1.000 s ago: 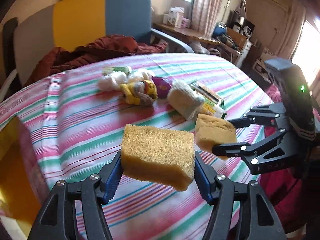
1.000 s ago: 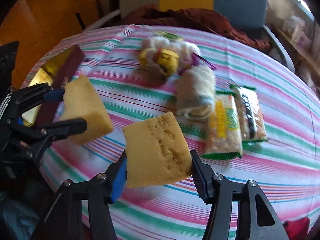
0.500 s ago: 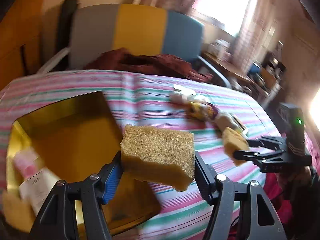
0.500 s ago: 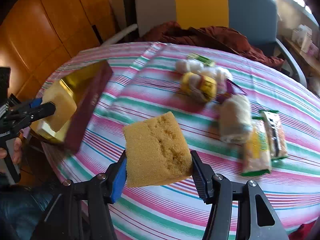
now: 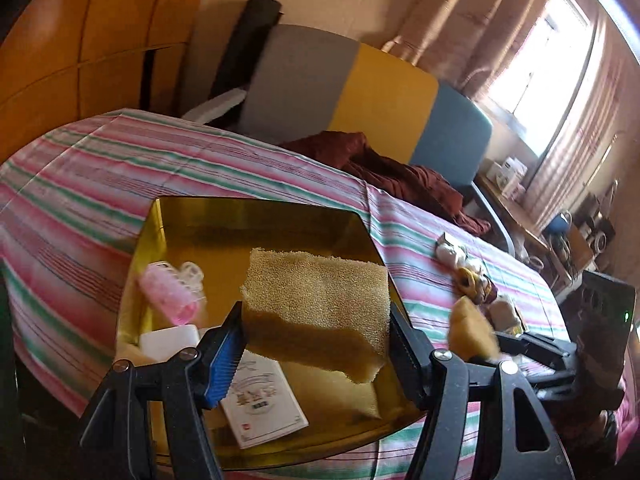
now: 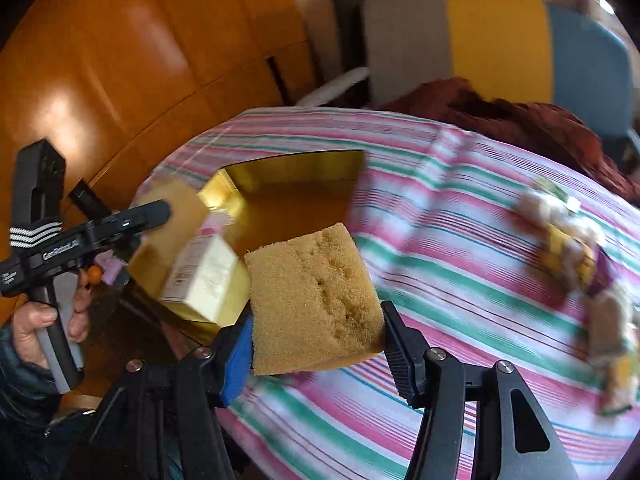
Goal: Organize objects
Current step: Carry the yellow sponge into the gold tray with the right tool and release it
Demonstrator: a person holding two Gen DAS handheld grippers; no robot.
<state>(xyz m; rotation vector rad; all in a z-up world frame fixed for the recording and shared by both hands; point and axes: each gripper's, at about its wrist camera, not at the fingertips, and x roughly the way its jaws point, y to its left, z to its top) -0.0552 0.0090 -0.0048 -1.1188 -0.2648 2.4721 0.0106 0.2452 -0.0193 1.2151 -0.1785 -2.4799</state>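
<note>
The left gripper [image 5: 316, 336] is clenching a yellow sponge [image 5: 320, 300] and holding it in the air over the gold box [image 5: 256, 208], whose near half is holding a pink bottle [image 5: 170, 294] and a white booklet [image 5: 260, 400] while its far half is lying bare. The right gripper [image 6: 318, 320] is pinching a second sponge [image 6: 312, 296] above the striped tablecloth [image 6: 460, 240], just beside the box's right edge, with open cloth stretching between it and the blurred snack pile [image 6: 572, 248] near the table's far right edge.
</note>
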